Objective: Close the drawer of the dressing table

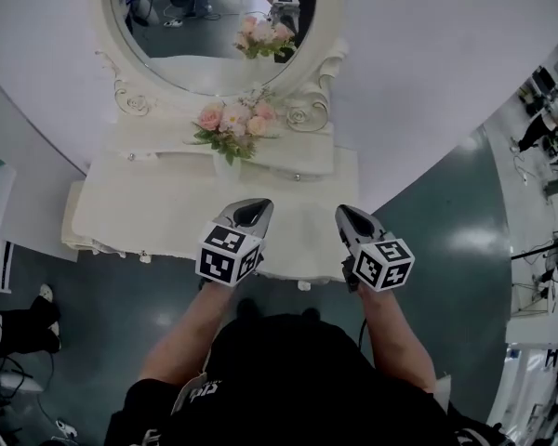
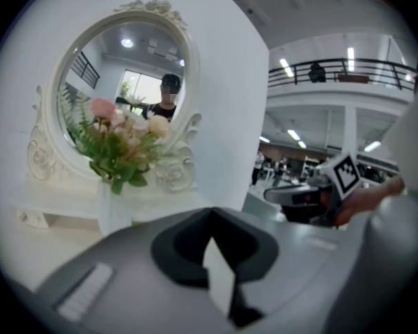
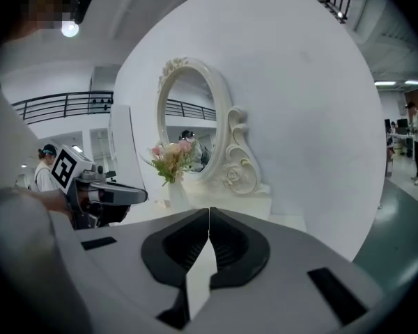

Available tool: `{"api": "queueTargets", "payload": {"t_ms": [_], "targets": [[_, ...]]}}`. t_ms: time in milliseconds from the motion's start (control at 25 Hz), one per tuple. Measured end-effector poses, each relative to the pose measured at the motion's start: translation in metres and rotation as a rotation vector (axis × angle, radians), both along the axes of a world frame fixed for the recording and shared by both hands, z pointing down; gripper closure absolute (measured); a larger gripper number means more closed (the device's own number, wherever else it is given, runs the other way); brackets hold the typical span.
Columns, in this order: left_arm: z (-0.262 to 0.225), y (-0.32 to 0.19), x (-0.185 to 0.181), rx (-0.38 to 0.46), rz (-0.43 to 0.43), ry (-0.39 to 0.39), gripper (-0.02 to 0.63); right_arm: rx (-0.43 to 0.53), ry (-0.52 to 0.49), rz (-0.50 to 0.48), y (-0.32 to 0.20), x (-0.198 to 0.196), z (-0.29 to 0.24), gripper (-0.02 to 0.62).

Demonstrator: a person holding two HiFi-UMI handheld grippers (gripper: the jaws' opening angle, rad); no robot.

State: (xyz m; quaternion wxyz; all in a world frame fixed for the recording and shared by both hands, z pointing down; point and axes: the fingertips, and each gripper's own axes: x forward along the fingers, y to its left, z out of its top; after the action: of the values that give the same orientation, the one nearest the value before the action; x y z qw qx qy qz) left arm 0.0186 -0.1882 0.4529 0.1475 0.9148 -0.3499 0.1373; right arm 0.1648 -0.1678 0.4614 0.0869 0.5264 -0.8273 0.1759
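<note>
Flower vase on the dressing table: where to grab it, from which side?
Likely best: grip the vase by its white body, below the flowers, coming level from the front. It stands upright, the mirror is close behind, and leaves overhang its mouth.

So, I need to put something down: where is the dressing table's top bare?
The cream tabletop is bare left of the pink flower bouquet, and between it and the front edge. Crowded: that edge, where the grey left gripper and right gripper hover.
</note>
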Motion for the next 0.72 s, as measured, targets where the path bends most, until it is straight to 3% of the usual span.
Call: {"api": "queueTargets", "payload": {"t_ms": [440, 720], "targets": [[-0.053, -0.002, 0.062, 0.062, -0.001, 0.04, 0.597, 0.174, -0.028, -0.101, 0.016, 0.053, -0.072, 0.602], [-0.086, -0.007, 0.081, 0.122, 0.03, 0.048, 0.597, 0.296, -0.02, -0.037, 0.016, 0.084, -0.126, 0.603]]}}
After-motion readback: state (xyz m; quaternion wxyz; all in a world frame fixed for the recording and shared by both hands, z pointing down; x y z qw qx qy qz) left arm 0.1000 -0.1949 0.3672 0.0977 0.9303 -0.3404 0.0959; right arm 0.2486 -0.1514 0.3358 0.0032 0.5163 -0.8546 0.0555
